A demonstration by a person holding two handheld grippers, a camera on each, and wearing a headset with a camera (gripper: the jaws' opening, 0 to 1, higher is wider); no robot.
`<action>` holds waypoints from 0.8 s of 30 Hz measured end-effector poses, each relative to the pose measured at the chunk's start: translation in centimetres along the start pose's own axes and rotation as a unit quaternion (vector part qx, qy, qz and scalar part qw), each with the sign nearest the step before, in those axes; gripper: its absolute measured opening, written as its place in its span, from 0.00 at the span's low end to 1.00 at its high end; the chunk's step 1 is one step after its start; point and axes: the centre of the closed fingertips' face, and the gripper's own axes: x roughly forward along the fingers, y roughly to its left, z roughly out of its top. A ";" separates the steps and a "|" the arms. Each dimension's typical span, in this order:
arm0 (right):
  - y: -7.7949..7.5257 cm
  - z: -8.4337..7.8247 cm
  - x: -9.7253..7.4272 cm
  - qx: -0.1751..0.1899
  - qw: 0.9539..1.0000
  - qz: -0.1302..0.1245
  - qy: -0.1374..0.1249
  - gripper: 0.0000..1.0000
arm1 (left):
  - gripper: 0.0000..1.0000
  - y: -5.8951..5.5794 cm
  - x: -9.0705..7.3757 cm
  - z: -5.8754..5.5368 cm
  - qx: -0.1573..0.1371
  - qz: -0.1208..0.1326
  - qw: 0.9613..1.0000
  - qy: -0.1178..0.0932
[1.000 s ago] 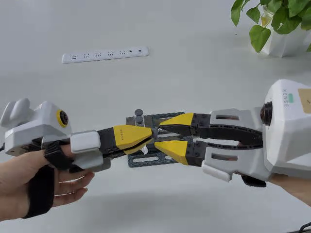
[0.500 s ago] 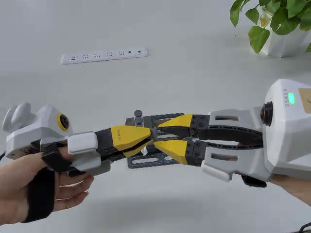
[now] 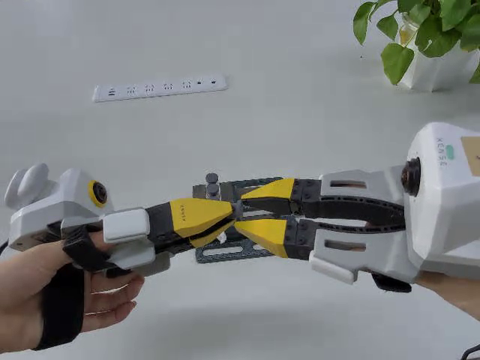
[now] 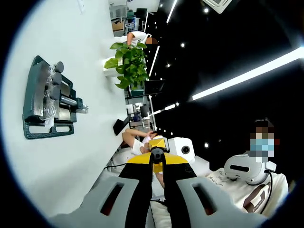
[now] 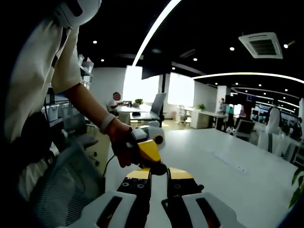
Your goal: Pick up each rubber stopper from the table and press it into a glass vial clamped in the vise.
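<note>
White power strip lies far left on the white tabletop. Left gripper - yellow fingers pressed together on a small dark rubber stopper, held off the tabletop, over the dark metal vise in the head view. Glass vials with grey stoppers stand clamped in the vise. Right gripper meets the stopper tip to tip - its fingers sit narrowly apart either side of it, can't tell if they grip. Green potted plant far right.

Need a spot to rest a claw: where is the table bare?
Bare: between the power strip and the vise, and the near table in front of it. Crowded: over the vise, where left claw and right claw meet; plant at far right.
</note>
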 end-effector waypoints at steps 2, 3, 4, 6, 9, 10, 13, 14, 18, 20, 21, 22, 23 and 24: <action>0.1 0.1 0.0 -0.001 1.000 0.002 -0.002 0.07 | 0.04 -0.1 -0.1 0.0 -0.005 -0.004 1.000 -0.001; 0.1 0.1 0.0 -0.001 1.000 0.002 -0.001 0.07 | 0.04 -0.1 -0.1 0.0 -0.005 -0.004 1.000 -0.001; 0.2 0.1 0.0 -0.002 1.000 0.004 0.001 0.07 | 0.04 -0.1 -0.1 -0.1 -0.007 -0.005 1.000 0.001; 0.3 0.3 0.0 -0.006 1.000 0.006 -0.002 0.07 | 0.04 -0.2 -0.2 -0.1 -0.010 -0.012 1.000 0.002; 0.4 0.7 -0.1 -0.004 1.000 0.010 -0.005 0.07 | 0.04 -0.5 -0.2 -0.2 -0.015 -0.022 1.000 0.002; 0.5 0.7 -0.1 -0.005 1.000 0.011 -0.004 0.07 | 0.04 -0.6 -0.2 -0.2 -0.015 -0.023 1.000 0.003; 0.6 0.9 -0.1 -0.009 1.000 0.016 -0.002 0.08 | 0.04 -0.8 -0.2 -0.3 -0.017 -0.027 0.999 0.005; 0.7 1.0 -0.2 -0.007 1.000 0.019 -0.005 0.07 | 0.04 -0.9 -0.2 -0.3 -0.021 -0.032 0.999 0.005; 0.7 1.2 -0.2 -0.004 1.000 0.019 -0.008 0.07 | 0.04 -1.1 -0.1 -0.4 -0.023 -0.036 0.999 0.005; 0.8 1.4 -0.3 0.003 1.000 0.023 -0.012 0.07 | 0.04 -1.4 0.0 -0.6 -0.025 -0.042 0.999 0.007; 0.8 1.4 -0.3 0.010 1.000 0.027 -0.012 0.07 | 0.04 -1.5 0.0 -0.7 -0.027 -0.043 0.999 0.008; 0.8 1.4 -0.3 0.008 1.000 0.026 -0.012 0.07 | 0.04 -1.5 0.0 -0.7 -0.026 -0.043 0.999 0.007; 0.9 1.4 -0.3 0.007 1.000 0.027 -0.010 0.07 | 0.04 -1.5 0.0 -0.7 -0.027 -0.043 0.999 0.008; 1.0 1.4 -0.3 0.011 1.000 0.028 -0.009 0.07 | 0.04 -1.5 0.0 -0.8 -0.027 -0.043 0.999 0.009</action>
